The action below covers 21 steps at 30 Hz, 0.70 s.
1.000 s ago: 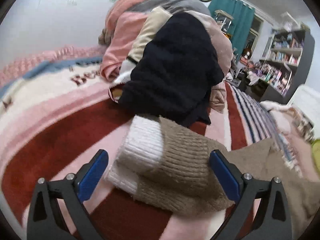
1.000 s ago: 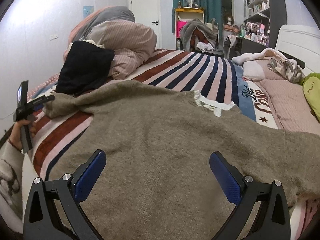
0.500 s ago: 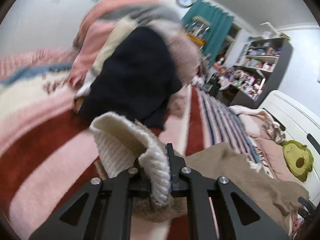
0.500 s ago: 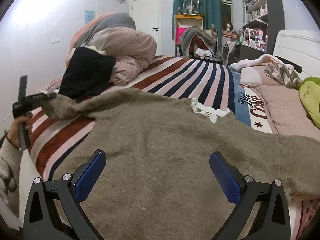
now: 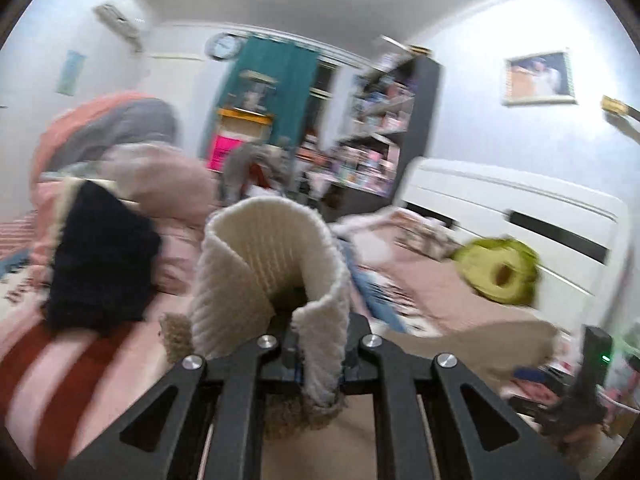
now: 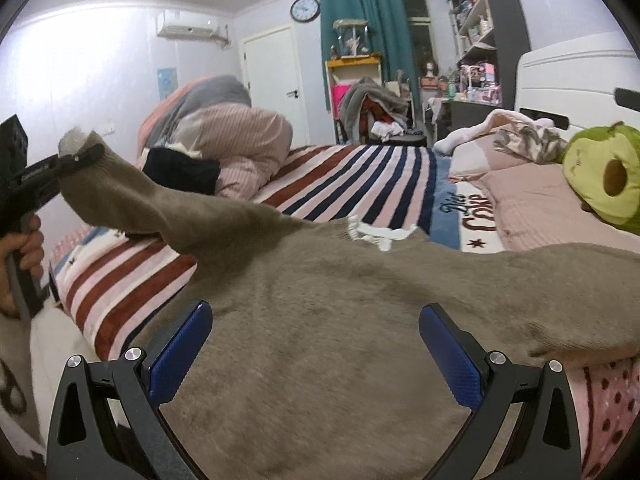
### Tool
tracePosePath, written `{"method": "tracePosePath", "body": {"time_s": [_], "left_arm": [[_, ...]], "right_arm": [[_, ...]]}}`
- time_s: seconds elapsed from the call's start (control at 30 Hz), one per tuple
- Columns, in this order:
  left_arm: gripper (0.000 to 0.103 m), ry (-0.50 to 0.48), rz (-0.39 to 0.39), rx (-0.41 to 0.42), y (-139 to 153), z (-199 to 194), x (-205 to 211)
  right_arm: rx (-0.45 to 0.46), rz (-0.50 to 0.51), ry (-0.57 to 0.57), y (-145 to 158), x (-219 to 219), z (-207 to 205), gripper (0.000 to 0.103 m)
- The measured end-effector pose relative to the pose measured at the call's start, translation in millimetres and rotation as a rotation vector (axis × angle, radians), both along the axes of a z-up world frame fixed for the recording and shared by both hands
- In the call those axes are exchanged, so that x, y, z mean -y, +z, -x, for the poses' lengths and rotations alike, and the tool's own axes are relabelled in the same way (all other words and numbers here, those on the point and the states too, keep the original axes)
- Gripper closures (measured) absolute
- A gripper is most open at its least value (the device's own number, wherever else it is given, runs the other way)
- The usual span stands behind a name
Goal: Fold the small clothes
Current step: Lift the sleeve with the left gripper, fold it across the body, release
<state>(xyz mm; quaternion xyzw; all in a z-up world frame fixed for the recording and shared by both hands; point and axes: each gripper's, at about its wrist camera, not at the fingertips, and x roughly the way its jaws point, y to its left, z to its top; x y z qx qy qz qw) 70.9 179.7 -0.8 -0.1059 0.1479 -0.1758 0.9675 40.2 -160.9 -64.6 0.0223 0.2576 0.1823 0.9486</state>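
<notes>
Left wrist view, room: bedroom behind, blurred; striped bed (image 5: 60, 356) below us.
Left gripper (image 5: 318, 364): fingers clenched on the sweater's white ribbed cuff (image 5: 272, 264), lifted off the bed.
Right wrist view, sweater (image 6: 320, 320): we see its body spread on the bed, one sleeve (image 6: 132, 204) raised.
Right gripper (image 6: 316, 348): fingers released, hovering over the body.
Handling: we judge it soft, light, floppy; grip cuff or hem.

left gripper (image 5: 316, 364): jaws went from wide apart to clamped on white cuff (image 5: 272, 264) | sleeve (image 6: 160, 204): lifted off striped blanket (image 6: 340, 184), cuff now upright between jaws
</notes>
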Motion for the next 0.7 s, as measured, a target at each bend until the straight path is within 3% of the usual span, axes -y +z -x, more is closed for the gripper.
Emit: {"method": "tracePosePath", "body": {"time_s": [0.13, 0.33, 0.4, 0.53, 0.57, 0.7], "left_arm": [[0.094, -0.138, -0.019, -0.081, -21.5, 1.8, 79.5], [0.093, -0.242, -0.077, -0.375, -99.1, -14.4, 174.8], [0.085, -0.277, -0.108, -0.437, -115.6, -12.8, 190.2], [0.041, -0.377, -0.124, -0.435, -111.5, 15.8, 202.4], [0.036, -0.402, -0.112, -0.421, -104.5, 24.7, 197.3], [0.031, -0.406, -0.062, -0.369, -79.4, 44.4, 172.8]], "right_arm": [[0.01, -0.014, -0.024, -1.6, 32.6, 10.9, 0.0], [0.016, -0.027, -0.097, -6.6, 79.4, 26.9, 0.0], [0.01, -0.029, -0.121, -10.5, 92.1, 30.2, 0.0], [-0.041, -0.063, -0.105, -21.1, 99.6, 27.2, 0.0], [-0.054, -0.073, -0.093, -22.8, 98.0, 25.3, 0.0], [-0.102, -0.104, -0.025, -28.3, 80.9, 19.6, 0.001]]}}
